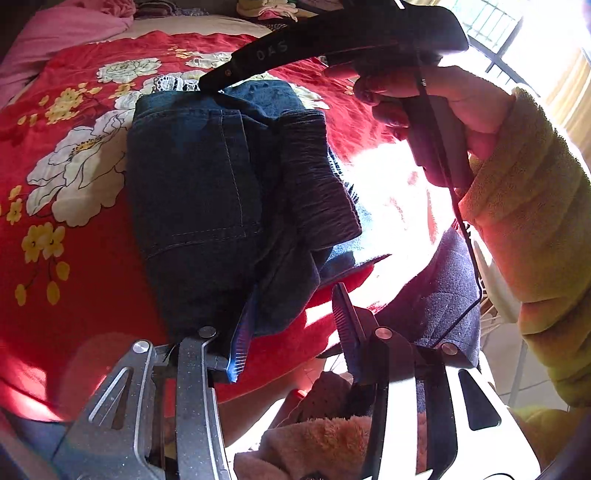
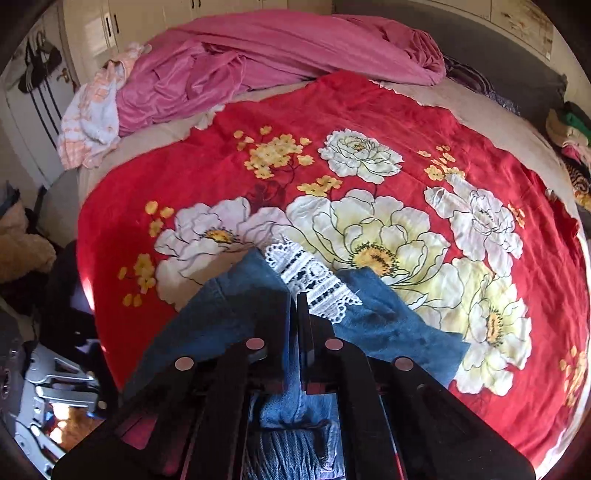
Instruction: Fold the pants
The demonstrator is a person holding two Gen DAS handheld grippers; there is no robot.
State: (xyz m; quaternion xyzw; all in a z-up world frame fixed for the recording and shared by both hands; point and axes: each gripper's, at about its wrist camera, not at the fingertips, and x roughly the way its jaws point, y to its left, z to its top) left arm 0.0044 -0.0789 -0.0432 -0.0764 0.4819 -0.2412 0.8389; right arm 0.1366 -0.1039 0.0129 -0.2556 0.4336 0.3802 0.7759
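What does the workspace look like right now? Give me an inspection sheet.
Surface: red floral bedspread over the bed.
Job's things: dark blue denim pants, partly folded, white lace trim at the far end.
Clutter: crumpled pink blanket; clothes pile at the bed's edge.
Grippers: left gripper part open, one finger on denim; right gripper shut on the pants.
Cables: black cable beside the right hand.
Surroundings: white cupboards, barred window.
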